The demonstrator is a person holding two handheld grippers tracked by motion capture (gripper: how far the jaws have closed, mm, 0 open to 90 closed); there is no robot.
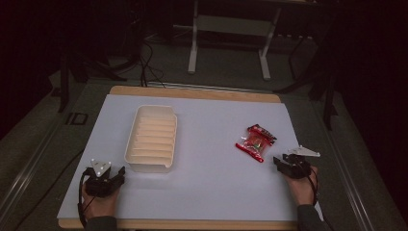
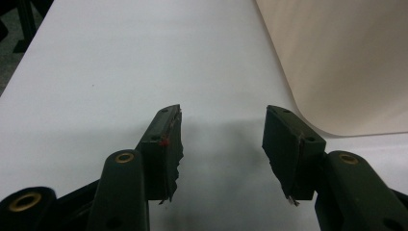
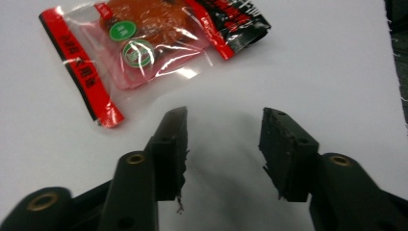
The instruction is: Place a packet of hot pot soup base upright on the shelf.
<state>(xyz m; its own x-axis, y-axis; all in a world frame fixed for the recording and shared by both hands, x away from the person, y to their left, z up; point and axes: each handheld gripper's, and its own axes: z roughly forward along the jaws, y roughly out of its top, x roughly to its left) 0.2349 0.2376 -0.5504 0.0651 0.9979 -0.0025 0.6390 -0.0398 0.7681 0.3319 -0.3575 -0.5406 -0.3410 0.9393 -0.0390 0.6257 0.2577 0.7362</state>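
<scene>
One cream-coloured ribbed plastic tray [image 1: 151, 138], rectangular with rounded corners, lies on the white sheet covering the tabletop [image 1: 211, 183], left of centre, its long side running away from the person. One red and clear plastic snack packet [image 1: 256, 142] with a black end lies flat to the right of centre, well apart from the tray, with bare white sheet between them.

There are two tongs, one in each hand. The left tongs [image 1: 109, 175] rest near the front left corner of the sheet, just beside the tray's near short end; in the left gripper view the left tongs [image 2: 222, 132] stand spread with nothing between them, and the tray's curved cream wall [image 2: 337, 62] rises at the right, close to one jaw but not touching it. The right tongs [image 1: 281, 162] sit near the right edge of the sheet, just in front of the packet. In the right gripper view the right tongs [image 3: 223, 130] are spread wide and empty, and the packet [image 3: 144, 53] lies just beyond and to the left of their tips, apart from them.

Open sheet stretches across the near middle of the tabletop between the two hands, and behind the packet up to the wooden far edge [image 1: 195, 92].
</scene>
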